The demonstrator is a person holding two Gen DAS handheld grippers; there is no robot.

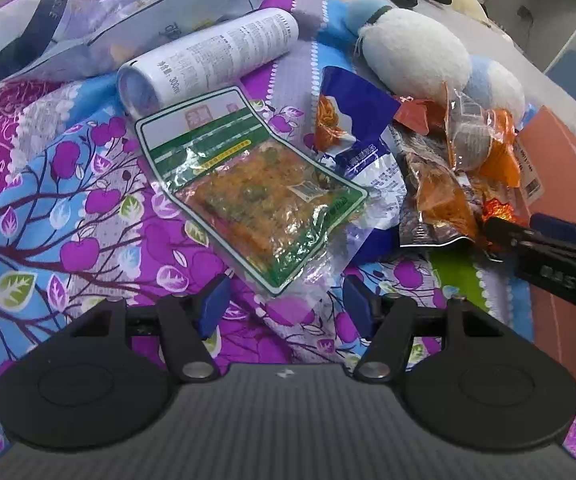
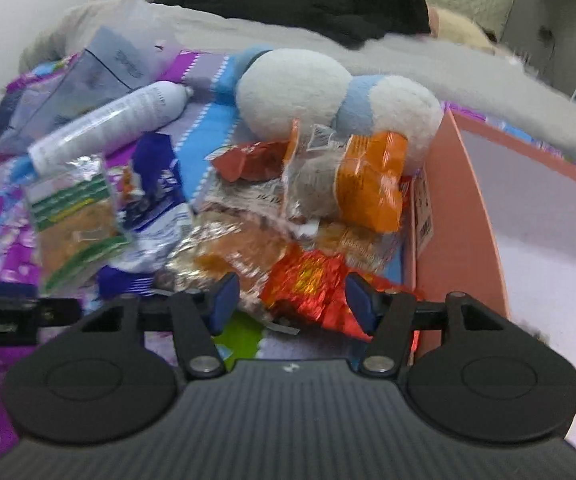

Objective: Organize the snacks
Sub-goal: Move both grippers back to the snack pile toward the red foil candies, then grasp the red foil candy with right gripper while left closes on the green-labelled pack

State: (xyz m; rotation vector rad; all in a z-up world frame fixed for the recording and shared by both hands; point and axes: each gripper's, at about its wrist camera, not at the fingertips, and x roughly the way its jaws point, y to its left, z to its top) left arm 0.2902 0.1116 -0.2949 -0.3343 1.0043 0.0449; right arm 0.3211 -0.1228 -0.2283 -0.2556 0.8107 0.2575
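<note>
Left gripper (image 1: pixel 286 306): jaws apart, empty, over floral bedsheet (image 1: pixel 68 216); green-bordered snack pack (image 1: pixel 256 184) at 12 o'clock, bare sheet at 9. Right gripper (image 2: pixel 291 300): jaws apart around red foil snack (image 2: pixel 311 284), pads not pressing. Orange box (image 2: pixel 459 216) wall at 2 o'clock. White can (image 1: pixel 212 56), printed "300ml"; plush toy (image 2: pixel 291 88) behind the pile.

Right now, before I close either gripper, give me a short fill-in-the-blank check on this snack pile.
1. The white spray can lies on its ____.
2. The green-edged packet lies in front of the ____ gripper.
3. A shiny ____ wrapper sits between the right gripper's open fingers.
4. The box beside the pile is ____.

Missing: side; left; red; orange
</note>
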